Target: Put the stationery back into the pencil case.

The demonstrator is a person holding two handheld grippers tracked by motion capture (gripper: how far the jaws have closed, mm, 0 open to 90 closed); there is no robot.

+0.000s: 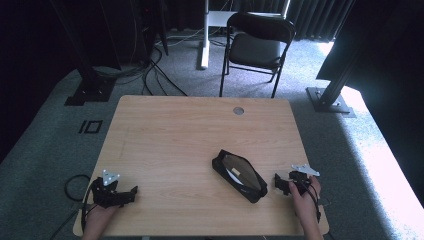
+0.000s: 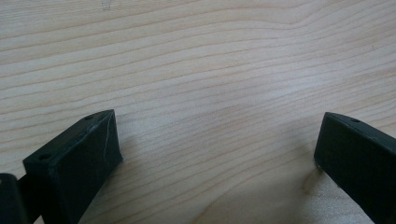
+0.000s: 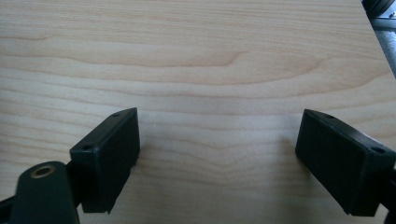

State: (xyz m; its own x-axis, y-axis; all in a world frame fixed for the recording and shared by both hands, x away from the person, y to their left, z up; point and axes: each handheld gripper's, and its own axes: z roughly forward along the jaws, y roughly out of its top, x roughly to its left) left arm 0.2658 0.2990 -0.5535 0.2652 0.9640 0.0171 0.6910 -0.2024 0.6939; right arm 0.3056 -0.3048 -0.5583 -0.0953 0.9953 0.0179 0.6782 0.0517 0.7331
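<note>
Clearly the black pouch lies on the table just left of the right gripper, its long axis slanting from far-left to near-right. Both grippers rest with jaws spread apart, empty; the left gripper sits well apart from the pouch.

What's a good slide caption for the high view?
Two hand-held grippers, left and right, rest open on a wooden table flanking a black pouch.

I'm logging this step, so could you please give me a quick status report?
Left claw open, empty, resting on table. Right claw open, empty, beside black pouch. Pouch untouched; nothing in the way.
</note>
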